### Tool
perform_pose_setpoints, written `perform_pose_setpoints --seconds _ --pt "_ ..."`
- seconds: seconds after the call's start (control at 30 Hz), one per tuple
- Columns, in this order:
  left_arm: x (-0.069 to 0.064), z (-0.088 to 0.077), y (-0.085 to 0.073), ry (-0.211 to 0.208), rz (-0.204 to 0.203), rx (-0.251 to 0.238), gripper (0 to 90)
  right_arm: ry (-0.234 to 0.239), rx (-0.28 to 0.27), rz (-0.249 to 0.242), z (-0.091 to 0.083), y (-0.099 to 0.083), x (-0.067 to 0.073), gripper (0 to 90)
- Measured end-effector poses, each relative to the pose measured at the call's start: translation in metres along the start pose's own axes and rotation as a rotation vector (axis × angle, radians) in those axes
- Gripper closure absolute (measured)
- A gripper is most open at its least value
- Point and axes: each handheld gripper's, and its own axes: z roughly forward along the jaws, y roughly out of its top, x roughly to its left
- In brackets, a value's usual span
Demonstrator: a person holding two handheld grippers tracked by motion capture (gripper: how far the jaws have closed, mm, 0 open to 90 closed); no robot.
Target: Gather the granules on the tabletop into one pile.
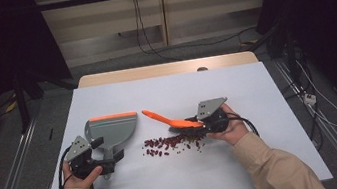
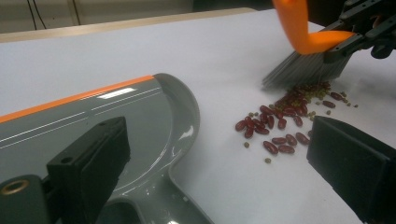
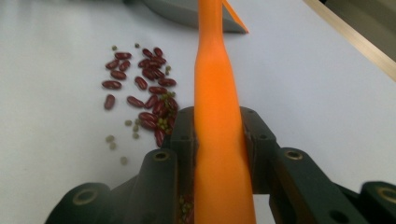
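A pile of dark red beans point(image 1: 171, 144) point(image 2: 285, 116) point(image 3: 144, 88) with a few small green ones lies on the white table top point(image 1: 215, 85). My right gripper point(image 1: 196, 123) point(image 3: 217, 135) is shut on the orange handle of a small brush point(image 1: 165, 120) point(image 3: 215, 84). Its grey bristles point(image 2: 303, 70) rest on the table at the pile's right edge. A grey dustpan point(image 1: 111, 129) point(image 2: 93, 121) with an orange lip lies flat to the left of the beans. My left gripper point(image 1: 108, 149) point(image 2: 217, 128) stands open around the dustpan's handle, with a gap to one jaw.
The white sheet covers a wooden table whose far edge point(image 1: 168, 69) shows at the back. Beige sleeves point(image 1: 273, 165) come in from the bottom. Cables run over the floor behind and to the right of the table.
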Motion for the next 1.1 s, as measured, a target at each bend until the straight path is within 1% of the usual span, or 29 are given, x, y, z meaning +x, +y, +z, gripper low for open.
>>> perform_pose_setpoints --seconds 0.1,0.2,0.33,0.43,0.57,0.63,0.67,0.7,0.77,0.87,0.9,0.97,1.0,1.07,1.1 --pt "0.000 0.000 0.000 0.000 0.000 0.001 5.7 -0.011 -0.011 -0.003 -0.002 0.003 0.000 70.9" --pt "0.000 0.000 0.000 0.000 0.000 -0.001 5.7 -0.031 -0.021 0.009 -0.003 0.004 -0.006 70.9" --pt "0.000 0.000 0.000 0.001 -0.003 -0.001 5.7 -0.104 -0.023 0.060 -0.002 0.006 -0.021 70.9" --pt "0.000 0.001 0.000 -0.001 -0.003 0.000 5.7 -0.139 -0.012 0.108 0.003 0.005 -0.033 70.8" --pt "0.001 0.000 -0.001 0.003 -0.007 0.000 5.7 -0.174 0.037 0.176 0.015 0.000 -0.042 70.6" --pt "0.001 0.000 -0.001 -0.001 -0.007 -0.001 5.7 -0.171 0.021 0.218 0.017 -0.002 -0.045 70.3" --pt "0.001 0.000 -0.001 -0.002 -0.006 -0.001 5.7 -0.185 0.026 0.233 0.017 -0.001 -0.045 70.1" --pt "0.001 0.000 0.000 -0.001 -0.006 -0.001 5.7 -0.192 0.036 0.236 0.017 0.001 -0.045 69.7" --pt "0.001 0.000 0.000 -0.001 -0.005 -0.001 5.7 -0.192 0.052 0.275 0.017 0.004 -0.046 68.6" --pt "0.001 0.000 0.000 0.002 -0.005 0.000 5.7 -0.196 0.070 0.277 0.016 0.012 -0.047 67.3" --pt "0.001 0.000 0.000 -0.002 -0.005 -0.001 5.7 -0.193 0.072 0.277 0.016 0.015 -0.048 68.3" --pt "0.001 0.000 0.000 -0.002 -0.005 -0.003 5.7 -0.196 0.092 0.288 0.015 0.019 -0.048 68.6" --pt "0.001 0.000 -0.001 -0.003 -0.006 -0.002 5.7 -0.199 0.105 0.290 0.015 0.021 -0.049 68.5" --pt "0.001 0.000 -0.001 -0.003 -0.006 -0.002 5.7 -0.200 0.149 0.284 0.016 0.021 -0.048 68.2" --pt "0.001 0.000 -0.001 -0.003 -0.006 -0.001 5.7 -0.195 0.159 0.281 0.016 0.020 -0.048 68.3"
